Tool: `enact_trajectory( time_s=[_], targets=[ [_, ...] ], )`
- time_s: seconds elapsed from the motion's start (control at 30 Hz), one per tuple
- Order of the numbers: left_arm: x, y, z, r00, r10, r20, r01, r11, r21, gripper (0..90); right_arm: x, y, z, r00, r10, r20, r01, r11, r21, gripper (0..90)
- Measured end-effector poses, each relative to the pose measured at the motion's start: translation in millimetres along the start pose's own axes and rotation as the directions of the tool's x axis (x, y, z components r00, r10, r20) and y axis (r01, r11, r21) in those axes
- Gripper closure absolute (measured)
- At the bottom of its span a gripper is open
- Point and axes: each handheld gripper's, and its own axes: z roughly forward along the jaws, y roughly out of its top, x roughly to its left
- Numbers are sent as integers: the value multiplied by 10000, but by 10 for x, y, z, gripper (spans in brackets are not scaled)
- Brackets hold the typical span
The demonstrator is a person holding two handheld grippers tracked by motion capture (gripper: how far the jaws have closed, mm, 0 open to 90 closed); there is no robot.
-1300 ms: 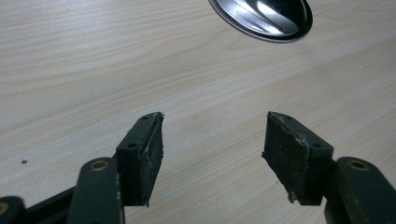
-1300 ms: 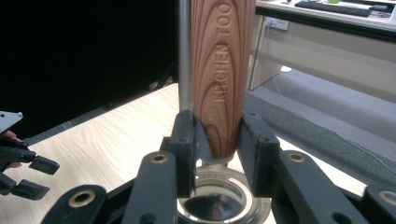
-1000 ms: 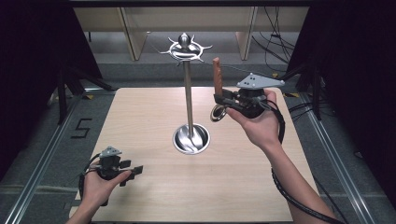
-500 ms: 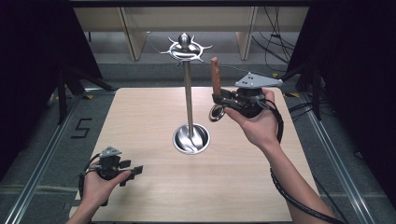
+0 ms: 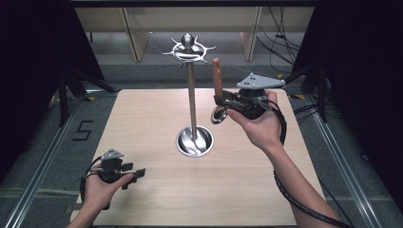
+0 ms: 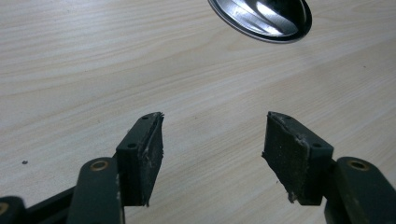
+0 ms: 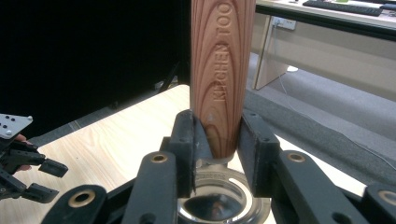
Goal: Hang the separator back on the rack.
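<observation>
My right gripper [image 5: 223, 100] is held up over the table's back right, shut on a kitchen tool. The tool's wooden handle [image 5: 217, 76] points straight up and its round metal end [image 5: 219, 115] hangs below the jaws. In the right gripper view the pads press the handle [image 7: 222, 70] at its lower end, just above the metal ring [image 7: 219, 196]. The tool is just right of a tall metal stand [image 5: 191, 95] with hooks [image 5: 188, 47] at its top. My left gripper [image 5: 135, 175] rests low at the front left, open with nothing between its jaws [image 6: 212, 154].
The stand's shiny round base [image 5: 194, 141] sits mid-table and also shows as the base [image 6: 264, 16] at the top of the left gripper view. The wooden tabletop [image 5: 142, 118] is bordered by grey floor, with dark curtains at both sides.
</observation>
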Motion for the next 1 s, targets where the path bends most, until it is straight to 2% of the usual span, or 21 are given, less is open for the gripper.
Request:
enact_trajectory(
  time_s=[0.03, 0.17, 0.2, 0.23, 0.37, 0.73, 0.8, 0.83, 1.0],
  targets=[
    [0, 0, 0, 10000, -7, 2, 7, 10000, -5, 367, -9, 5, 10, 9998, -145, -97, 145, 9999, -15, 698],
    [0, 0, 1, 10000, 4, 1, -4, 10000, 6, 368, -6, 18, 16, 9997, -210, -80, 211, 9998, 61, 697],
    [0, 0, 1, 10000, 11, 5, -11, 10000, 12, 368, 9, 19, 13, 10000, 30, -62, -29, 9999, 128, 697],
    [1, 0, 0, 10000, 30, 3, -30, 10000, 31, 368, 9, 19, 13, 10000, 30, -62, -29, 9999, 128, 697],
    [-2, 0, 2, 10000, -15, -1, 15, 10000, -13, 368, 0, 33, 42, 9996, -250, -144, 250, 9997, 38, 698],
    [-1, 1, 2, 10000, -17, 9, 17, 10000, -17, 368, 33, 56, 75, 9999, -81, -95, 83, 9997, 223, 698],
    [0, 1, 1, 10000, -6, 8, 6, 10000, -10, 367, 32, 62, 89, 9998, -205, -76, 206, 9996, 187, 697],
    [-1, 1, 2, 10000, -15, 13, 15, 10000, -16, 367, 37, 60, 100, 9997, -105, -207, 108, 9998, 171, 698],
    [0, 1, 2, 10000, 4, 15, -4, 10000, 1, 368, 42, 62, 108, 9999, -31, -141, 35, 9996, 291, 698]
  ],
)
